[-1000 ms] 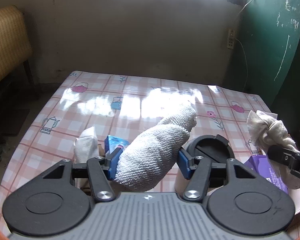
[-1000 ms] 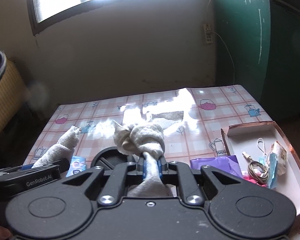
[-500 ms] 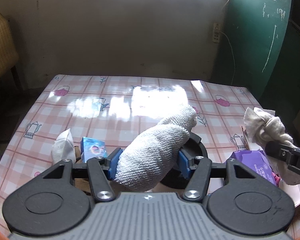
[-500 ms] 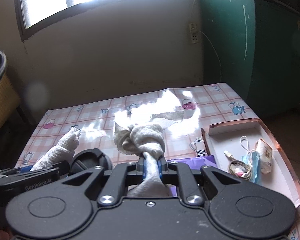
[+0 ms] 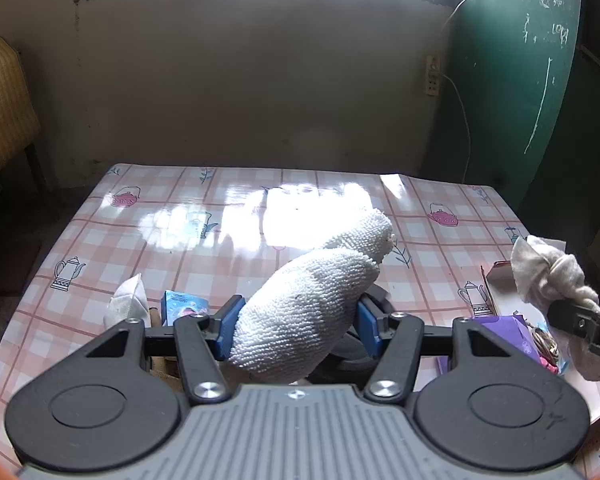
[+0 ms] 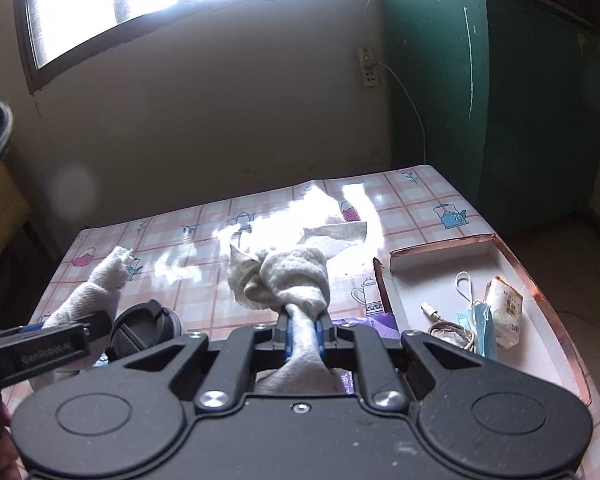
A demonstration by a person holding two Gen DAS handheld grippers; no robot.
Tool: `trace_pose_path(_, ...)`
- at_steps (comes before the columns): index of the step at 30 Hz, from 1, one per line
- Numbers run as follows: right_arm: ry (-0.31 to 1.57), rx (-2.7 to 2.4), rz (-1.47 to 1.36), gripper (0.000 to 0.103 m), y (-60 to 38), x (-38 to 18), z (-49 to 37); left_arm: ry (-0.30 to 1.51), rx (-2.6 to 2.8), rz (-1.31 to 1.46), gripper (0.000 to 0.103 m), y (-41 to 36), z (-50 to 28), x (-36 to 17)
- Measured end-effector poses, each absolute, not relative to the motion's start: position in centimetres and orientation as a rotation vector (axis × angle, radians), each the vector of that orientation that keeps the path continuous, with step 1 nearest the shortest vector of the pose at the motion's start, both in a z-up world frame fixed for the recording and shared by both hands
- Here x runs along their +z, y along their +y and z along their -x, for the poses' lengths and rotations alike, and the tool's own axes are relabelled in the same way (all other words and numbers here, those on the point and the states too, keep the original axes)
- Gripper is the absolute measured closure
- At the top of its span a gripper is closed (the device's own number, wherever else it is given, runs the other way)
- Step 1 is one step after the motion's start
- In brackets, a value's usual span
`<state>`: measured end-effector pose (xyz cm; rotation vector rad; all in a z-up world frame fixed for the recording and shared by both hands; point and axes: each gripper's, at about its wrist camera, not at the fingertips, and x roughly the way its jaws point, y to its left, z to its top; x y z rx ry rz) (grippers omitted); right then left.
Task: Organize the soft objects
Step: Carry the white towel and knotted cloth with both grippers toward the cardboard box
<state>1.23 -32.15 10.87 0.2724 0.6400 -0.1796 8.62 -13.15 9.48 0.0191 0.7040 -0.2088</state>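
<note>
My left gripper (image 5: 298,320) is shut on a thick white terry towel roll (image 5: 312,300) and holds it above the table; the roll also shows at the left of the right wrist view (image 6: 96,296). My right gripper (image 6: 303,334) is shut on a knotted greyish-white cloth (image 6: 288,280), held above the table; the cloth shows at the right edge of the left wrist view (image 5: 548,276). A small white fabric pouch (image 5: 126,304) lies on the pink checked tablecloth (image 5: 180,220) at the left.
A shallow white tray with a copper rim (image 6: 500,248) at the right holds a face mask, a cable and a packet. A purple pack (image 5: 512,332), a black round lid (image 6: 144,328) and a small blue box (image 5: 184,306) lie near the front.
Both grippers have risen and drawn back with their cloths still held; the table looks farther off. The right view has swung so that more of the tray shows.
</note>
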Motion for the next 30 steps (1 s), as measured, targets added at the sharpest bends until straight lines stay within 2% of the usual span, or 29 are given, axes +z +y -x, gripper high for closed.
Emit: trace_pose_path(30, 0.630, -0.241, -0.286, 0.089, -35.8, 11.1, 0.2, 0.681, -0.393, -0.077, 0.043, -20.3, -6.6, 10.5)
